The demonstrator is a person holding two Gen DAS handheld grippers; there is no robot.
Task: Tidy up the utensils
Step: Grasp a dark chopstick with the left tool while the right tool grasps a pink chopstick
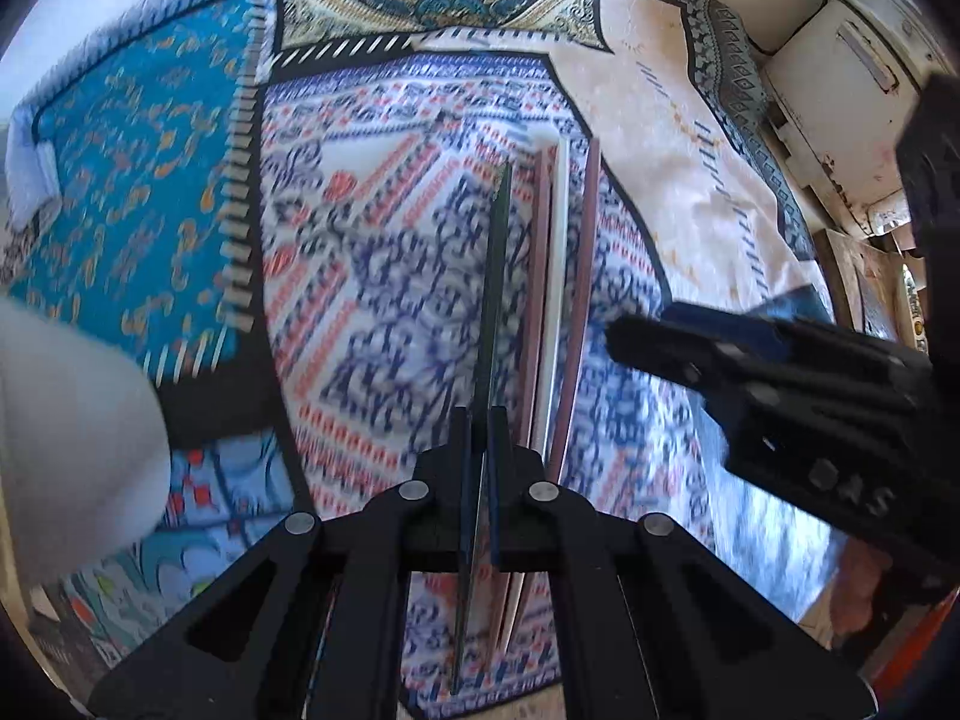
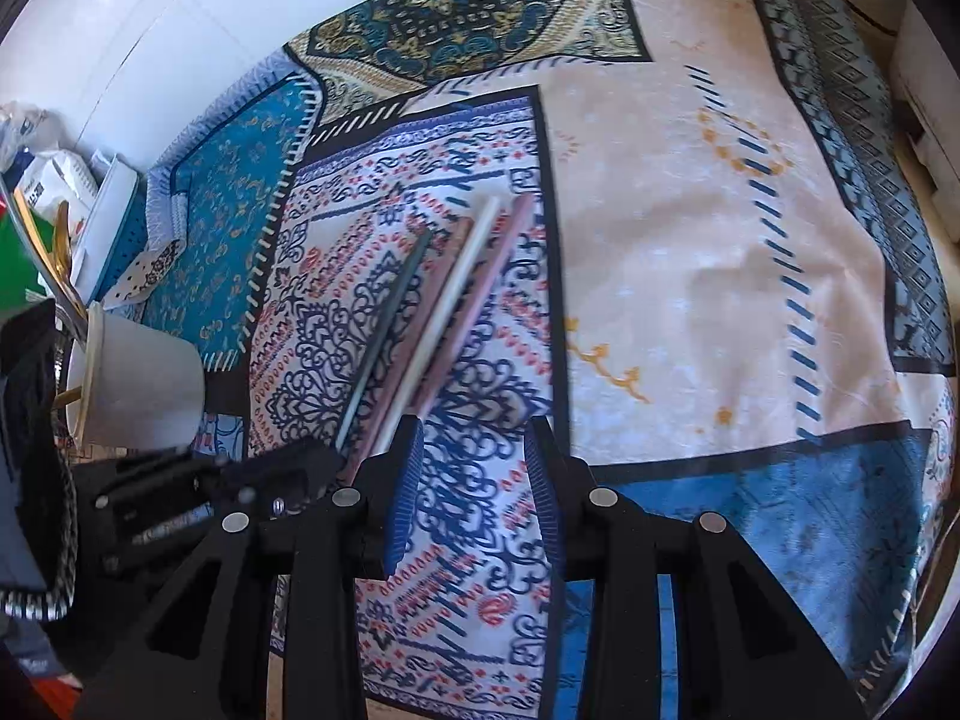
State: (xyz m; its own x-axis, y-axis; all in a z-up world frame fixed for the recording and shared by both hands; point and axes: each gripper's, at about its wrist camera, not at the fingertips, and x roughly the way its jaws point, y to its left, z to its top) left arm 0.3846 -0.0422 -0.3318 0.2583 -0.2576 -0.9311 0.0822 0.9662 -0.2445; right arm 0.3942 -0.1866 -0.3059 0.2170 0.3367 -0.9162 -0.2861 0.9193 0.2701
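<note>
The left tool [image 1: 480, 450] is clenched on a dark green chopstick [image 1: 495, 276], which points forward between its two pads above the patterned cloth [image 1: 372, 276] that covers the worktop. Just to the right of this chopstick lie more sticks on the cloth, close together and almost parallel: two pinkish-brown chopsticks [image 1: 585, 276] and one white chopstick [image 1: 558, 276] between them. So I count four sticks in total: one green, two pinkish-brown, one white.

The right tool [image 2: 474, 480] is released, its blue ribbed pads apart with only cloth between them. In the left wrist view it hangs at the right side, near the sticks; whether it touches them I cannot tell.

At the left edge of the cloth stands one white cup [image 2: 141, 384] with gold-coloured utensils [image 2: 60, 240] in it. Behind the cup there is a heap of paper packages [image 2: 54, 180] against the white wall [image 2: 150, 12].
</note>
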